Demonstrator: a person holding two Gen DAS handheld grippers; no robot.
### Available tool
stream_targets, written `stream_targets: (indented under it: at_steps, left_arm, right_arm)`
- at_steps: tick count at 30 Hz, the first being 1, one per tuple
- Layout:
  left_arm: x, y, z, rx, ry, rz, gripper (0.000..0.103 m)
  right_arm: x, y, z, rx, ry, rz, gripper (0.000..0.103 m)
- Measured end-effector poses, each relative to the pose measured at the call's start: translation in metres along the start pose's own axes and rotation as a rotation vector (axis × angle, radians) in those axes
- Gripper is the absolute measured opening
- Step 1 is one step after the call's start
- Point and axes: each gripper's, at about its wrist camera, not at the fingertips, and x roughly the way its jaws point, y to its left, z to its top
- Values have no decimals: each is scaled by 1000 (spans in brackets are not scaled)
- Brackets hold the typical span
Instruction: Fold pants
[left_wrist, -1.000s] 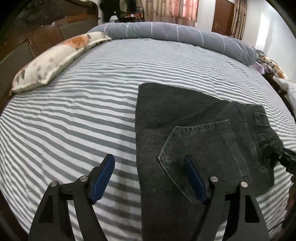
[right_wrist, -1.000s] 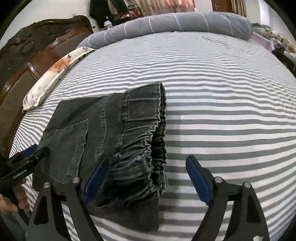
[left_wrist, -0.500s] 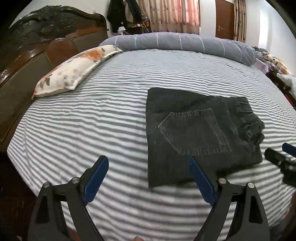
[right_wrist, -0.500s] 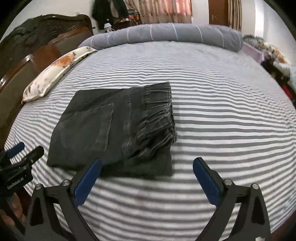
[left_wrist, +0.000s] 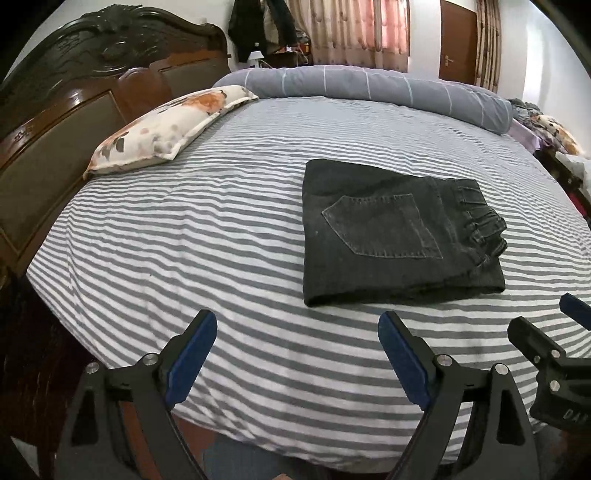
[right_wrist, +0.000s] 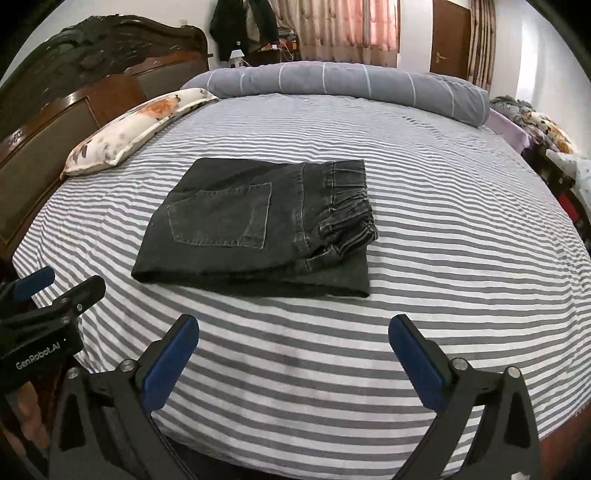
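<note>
The dark grey denim pants (left_wrist: 395, 232) lie folded into a flat rectangle on the striped bed, back pocket up, elastic waistband to the right; they also show in the right wrist view (right_wrist: 258, 225). My left gripper (left_wrist: 297, 354) is open and empty, held above the bed's near edge, well short of the pants. My right gripper (right_wrist: 293, 358) is open and empty, also back at the near edge. Each gripper shows at the other view's side: the right one in the left wrist view (left_wrist: 554, 354), the left one in the right wrist view (right_wrist: 44, 306).
The bed sheet (left_wrist: 221, 229) is grey-and-white striped. A floral pillow (left_wrist: 166, 133) lies at the far left by the dark wooden headboard (left_wrist: 74, 92). A rolled grey duvet (left_wrist: 369, 85) runs along the far side. Furniture and bedding stand at the right (right_wrist: 554, 147).
Both grippers have pulled back from the pants towards the bed's near edge and risen. The right gripper let go of the waistband area. The pants now lie flat and untouched.
</note>
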Motion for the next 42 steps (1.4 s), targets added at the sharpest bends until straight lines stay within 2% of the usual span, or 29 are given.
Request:
stream_targets:
  at_steps: [19, 42]
  left_arm:
    - [-13, -8, -11, 23, -21, -4, 89]
    - [-12, -11, -13, 37, -32, 1, 89]
  right_arm:
    - [-14, 8, -10, -33, -2, -15, 102]
    - [-9, 9, -12, -37, 31, -16, 102]
